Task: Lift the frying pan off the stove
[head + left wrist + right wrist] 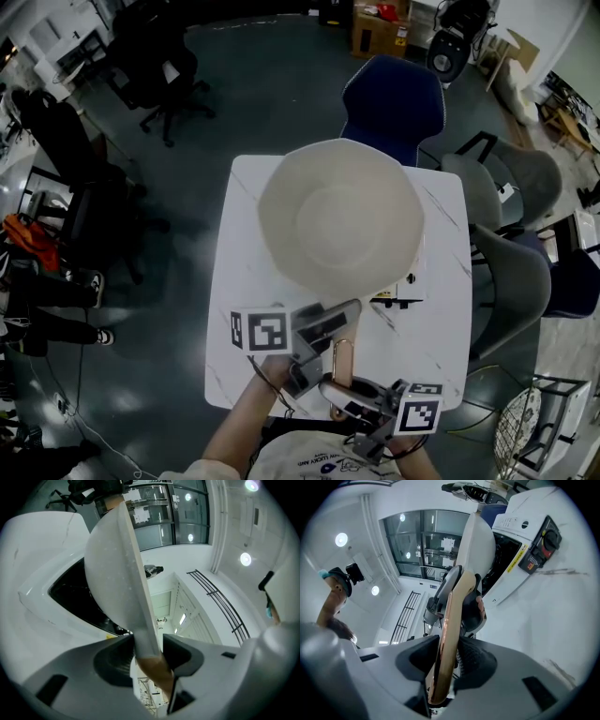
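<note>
Frying pan point(339, 217) hangs over the white table point(234, 281), carried by its handle point(343, 361), and only a corner of the stove point(403, 291) peeks out beneath its right edge. The left hand-held gripper point(319, 330) is clamped on the handle's pale root, right where it meets the bowl. The right hand-held gripper point(349, 389) is clamped on the coppery end of the same handle, nearest me.

From the left gripper view I see a gap between the pan's underside and the stove's black glass top, so I judge the pan clear of the cooker (though not by much on the near side).

With all the weight out in front of both grips, the bowl will want to droop. To finish this cleanly I would:
- raise both wrists together, straight up, so the handle does not twist between the jaws;
- let the forward grip bear the load and the rear one press down lightly as a counterweight;
- hold the rim level and move slowly;
- stay away from the stove's control knob point(543, 545) when drifting sideways.
</note>
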### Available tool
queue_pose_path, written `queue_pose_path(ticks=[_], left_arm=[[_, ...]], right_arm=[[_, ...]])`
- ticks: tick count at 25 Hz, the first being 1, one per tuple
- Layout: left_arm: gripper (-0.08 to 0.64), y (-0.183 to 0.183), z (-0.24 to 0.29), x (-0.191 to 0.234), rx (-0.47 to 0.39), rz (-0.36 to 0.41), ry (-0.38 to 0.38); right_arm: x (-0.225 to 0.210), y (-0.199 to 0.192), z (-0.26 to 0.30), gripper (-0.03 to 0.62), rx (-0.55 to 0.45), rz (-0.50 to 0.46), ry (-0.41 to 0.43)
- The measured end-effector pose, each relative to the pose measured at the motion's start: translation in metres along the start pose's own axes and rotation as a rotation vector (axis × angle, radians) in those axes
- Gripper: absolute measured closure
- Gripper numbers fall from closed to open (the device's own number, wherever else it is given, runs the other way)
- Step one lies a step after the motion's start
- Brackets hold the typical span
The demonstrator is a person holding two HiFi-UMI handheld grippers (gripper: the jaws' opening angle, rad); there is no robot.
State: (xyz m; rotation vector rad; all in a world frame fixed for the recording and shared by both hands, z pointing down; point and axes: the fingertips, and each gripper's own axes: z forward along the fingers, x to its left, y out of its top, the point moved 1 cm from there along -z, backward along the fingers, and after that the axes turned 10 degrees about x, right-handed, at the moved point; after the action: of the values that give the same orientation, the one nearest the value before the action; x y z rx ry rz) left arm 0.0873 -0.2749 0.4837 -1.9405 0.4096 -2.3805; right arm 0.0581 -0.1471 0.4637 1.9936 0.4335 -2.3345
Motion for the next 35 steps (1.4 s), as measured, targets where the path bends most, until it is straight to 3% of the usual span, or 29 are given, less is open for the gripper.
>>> queue_pose_path(ticks=[19,35], left_arm=[[0.373,-0.008,-0.005,-0.003,-0.041,0.009,-0.022],[0.373,-0.007,-0.031,-0.031,-0.142,0.007,-0.042]], right_arm=[[0.004,-0.009,0.0,0.469,0.009,-0.036,-0.003],[0.036,-0.017,0.002,0.468,0.062,-0.081,0.021]])
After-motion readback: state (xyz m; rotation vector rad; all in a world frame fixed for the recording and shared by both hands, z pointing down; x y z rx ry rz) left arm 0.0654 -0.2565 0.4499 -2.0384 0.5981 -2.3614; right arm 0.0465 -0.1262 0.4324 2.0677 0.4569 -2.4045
